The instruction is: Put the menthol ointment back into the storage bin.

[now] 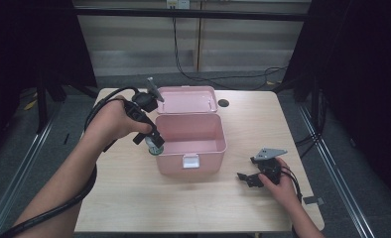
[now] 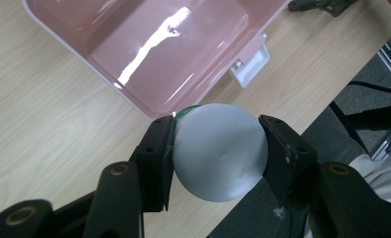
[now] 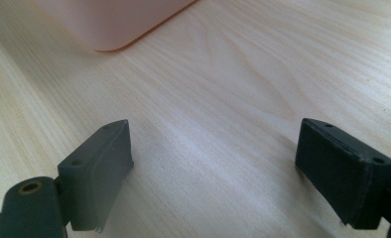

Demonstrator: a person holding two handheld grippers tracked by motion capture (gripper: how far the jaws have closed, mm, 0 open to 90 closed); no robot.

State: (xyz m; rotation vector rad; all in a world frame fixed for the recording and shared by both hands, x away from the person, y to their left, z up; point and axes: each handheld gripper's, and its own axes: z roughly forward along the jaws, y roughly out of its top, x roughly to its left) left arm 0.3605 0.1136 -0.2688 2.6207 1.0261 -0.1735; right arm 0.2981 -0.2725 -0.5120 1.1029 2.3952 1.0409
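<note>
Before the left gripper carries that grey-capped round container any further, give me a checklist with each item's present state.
1. Left gripper clamped on the grey-capped container, a pad on each side: ok.
2. Pink plastic box lid open: ok.
3. Box interior bare: ok.
4. Container over the opening: not ok; it sits at the box's outer left wall.
5. Right gripper open, resting on the light wooden table apart from the box: ok.
6. Container's contents or weight: cannot tell.

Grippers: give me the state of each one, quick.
Left tool: closed on a grey-capped bottle beside the pink box.
Right tool: open, empty, over the table.
</note>
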